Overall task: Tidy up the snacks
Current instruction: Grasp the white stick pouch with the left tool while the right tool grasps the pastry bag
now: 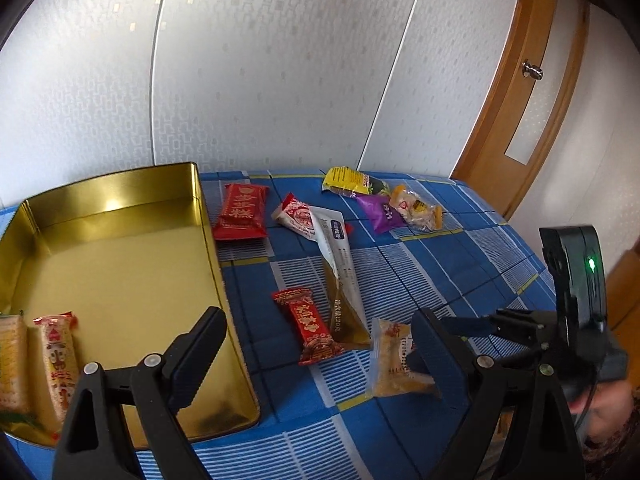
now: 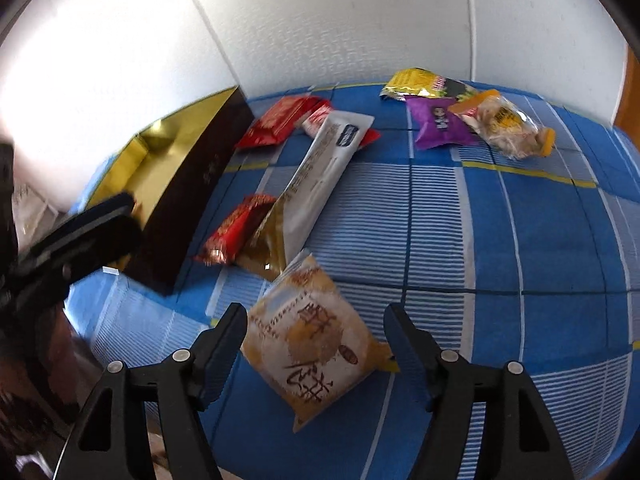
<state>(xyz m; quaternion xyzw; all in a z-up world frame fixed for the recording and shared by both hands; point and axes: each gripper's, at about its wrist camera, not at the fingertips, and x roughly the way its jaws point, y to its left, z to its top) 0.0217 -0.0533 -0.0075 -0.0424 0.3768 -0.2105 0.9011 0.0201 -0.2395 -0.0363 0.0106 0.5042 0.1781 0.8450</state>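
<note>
Pastry packet [image 2: 316, 340] between open right claw [image 2: 316, 332], left claw [image 1: 320, 344] wide, empty, tin [image 1: 120, 208] cropped.

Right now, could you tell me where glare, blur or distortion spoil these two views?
Left wrist view: fisheye bends the wall seams; glare on the gold tin. Right wrist view: the upper left wall is blown out; the left gripper is motion-blurred; the pastry packet stays readable.

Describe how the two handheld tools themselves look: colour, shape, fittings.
Both are matte black plastic. The left tool and right tool each have two wedge-shaped fingers on triangular cut-out arms with silver pivot rivets. From the left view, the right tool's boxy black body shows a lit green lamp and a thin black cable.
</note>
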